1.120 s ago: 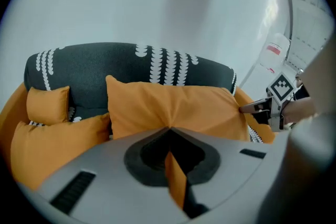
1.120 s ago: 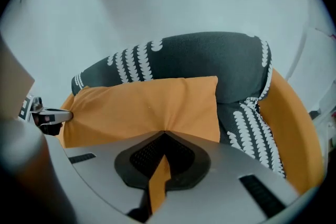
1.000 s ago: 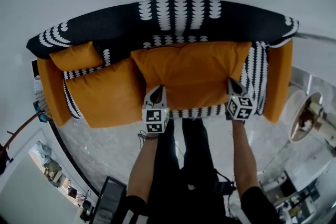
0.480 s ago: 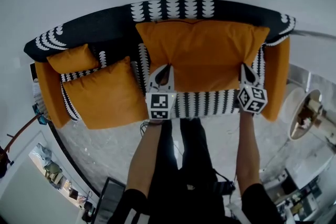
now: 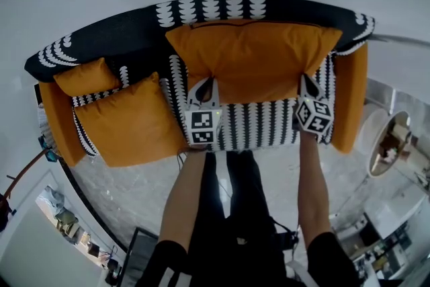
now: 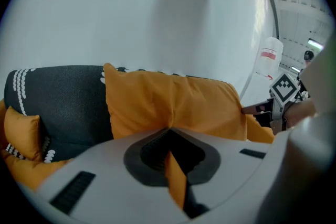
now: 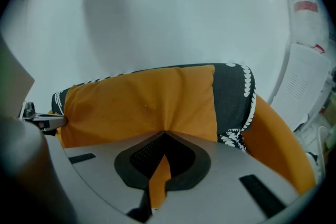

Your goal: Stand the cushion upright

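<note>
No words or numbers can be read anywhere. The cube (image 5: 203, 127) on the left gripper (image 5: 206, 82) and the cube (image 5: 313, 116) on the right gripper (image 5: 304, 78) carry black-and-white square code markers, but no letters. A red label (image 6: 269, 54) sits on a white container (image 6: 265, 72); its print is too small to make out.

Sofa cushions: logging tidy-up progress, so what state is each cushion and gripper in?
Large cushion: upright against backrest, both lower corners gripped.
Left gripper: shut on large cushion.
Right gripper: shut on large cushion.
Medium cushion: flat on seat.
Small cushion: propped at sofa's end.
</note>
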A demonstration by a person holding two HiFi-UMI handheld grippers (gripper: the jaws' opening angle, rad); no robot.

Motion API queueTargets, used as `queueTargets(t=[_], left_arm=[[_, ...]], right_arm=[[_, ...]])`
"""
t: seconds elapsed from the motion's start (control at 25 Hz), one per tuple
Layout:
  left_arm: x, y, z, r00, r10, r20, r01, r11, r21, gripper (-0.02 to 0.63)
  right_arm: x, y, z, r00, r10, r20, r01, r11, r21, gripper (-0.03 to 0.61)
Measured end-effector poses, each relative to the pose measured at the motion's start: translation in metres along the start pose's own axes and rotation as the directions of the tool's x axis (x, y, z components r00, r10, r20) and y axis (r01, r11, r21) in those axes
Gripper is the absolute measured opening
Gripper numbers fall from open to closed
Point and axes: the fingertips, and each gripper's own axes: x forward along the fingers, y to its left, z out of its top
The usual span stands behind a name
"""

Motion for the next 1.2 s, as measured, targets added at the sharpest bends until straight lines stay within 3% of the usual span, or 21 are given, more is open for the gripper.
queueTargets(t=[0.48, 0.84, 1.0, 1.2], left_arm=[[0.017, 0.008, -0.008, 0.999, 0.028, -0.014, -0.029, 0.999, -0.021, 0.000], [0.017, 0.011, -0.012, 0.998, 0.055, -0.015, -0.055, 0.998, -0.019, 0.002], [0.014, 0.015, -0.013, 0.998, 0.058, -0.018, -0.059, 0.997, -0.050, 0.038], [-0.003, 0.014, -0.007, 0.998, 0.068, -0.012, -0.068, 0.997, -0.038, 0.054]], right_arm=[[0.013, 0.004, -0.007, 0.999, 0.031, -0.027, -0.030, 0.999, 0.010, -0.005], [0.009, 0.002, -0.008, 0.999, 0.033, 0.006, -0.033, 0.999, 0.014, 0.008], [0.005, 0.000, -0.014, 1.000, 0.011, -0.001, -0.011, 1.000, 0.023, 0.048], [-0.014, -0.001, -0.020, 1.000, -0.005, 0.003, 0.005, 1.000, 0.023, 0.048]])
